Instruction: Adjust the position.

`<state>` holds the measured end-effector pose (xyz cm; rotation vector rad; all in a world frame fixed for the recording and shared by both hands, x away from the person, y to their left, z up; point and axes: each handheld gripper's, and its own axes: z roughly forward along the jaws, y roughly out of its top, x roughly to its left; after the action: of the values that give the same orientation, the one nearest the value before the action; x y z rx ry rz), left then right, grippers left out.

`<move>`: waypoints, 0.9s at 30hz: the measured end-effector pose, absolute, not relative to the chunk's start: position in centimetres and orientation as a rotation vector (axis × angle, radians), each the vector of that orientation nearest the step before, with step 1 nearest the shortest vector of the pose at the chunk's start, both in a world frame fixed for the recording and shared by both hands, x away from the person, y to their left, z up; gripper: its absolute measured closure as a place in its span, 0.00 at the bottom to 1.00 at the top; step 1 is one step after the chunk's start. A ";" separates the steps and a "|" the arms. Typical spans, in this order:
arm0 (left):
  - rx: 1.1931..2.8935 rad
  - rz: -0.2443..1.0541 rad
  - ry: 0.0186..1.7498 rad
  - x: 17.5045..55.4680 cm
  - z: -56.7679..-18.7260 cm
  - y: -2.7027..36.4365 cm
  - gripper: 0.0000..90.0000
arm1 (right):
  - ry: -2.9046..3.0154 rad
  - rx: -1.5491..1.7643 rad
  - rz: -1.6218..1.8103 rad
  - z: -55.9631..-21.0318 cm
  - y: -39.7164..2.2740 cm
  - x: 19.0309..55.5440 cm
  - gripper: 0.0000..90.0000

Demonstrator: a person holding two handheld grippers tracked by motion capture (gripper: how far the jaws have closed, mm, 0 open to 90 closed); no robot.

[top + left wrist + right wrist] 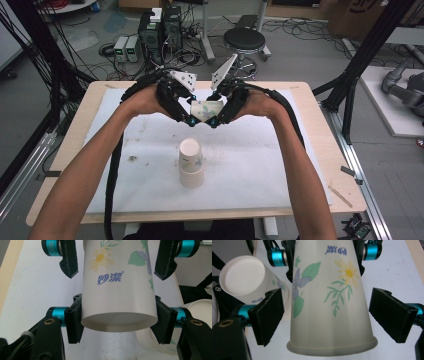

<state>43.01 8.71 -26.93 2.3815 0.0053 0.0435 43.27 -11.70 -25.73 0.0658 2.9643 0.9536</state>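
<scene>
The left tongs (190,120) clamp the narrow base end of a thin paper cup (206,109) printed with flowers, held above the white padded surface (150,165) with its long axis running level from one tongs to the other. The right tongs (214,122) stand wide around the rolled rim end without touching, so the left hand alone carries it. A stack of 2 upturned cups (191,162) stands nearer the person.

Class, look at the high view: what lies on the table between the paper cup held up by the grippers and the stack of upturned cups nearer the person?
Nothing: in the high view, only bare white mat separates the held cup from the cup stack.
</scene>
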 end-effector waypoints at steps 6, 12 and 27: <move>2.338 0.046 0.023 43.0 -26.9 9.5 0.41 | 2.902 0.081 1.161 -25.5 -13.2 43.5 0.15; 2.270 0.022 0.037 43.1 -26.9 10.1 0.41 | 2.843 0.107 1.328 -25.5 -15.1 43.5 0.15; 2.114 0.013 0.093 42.7 -27.7 12.2 0.41 | 2.765 0.142 1.429 -25.4 -17.4 43.1 0.15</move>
<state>42.72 12.22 -27.68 2.1141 0.0934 0.0130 43.12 -17.44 -25.40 0.1424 2.7647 1.4285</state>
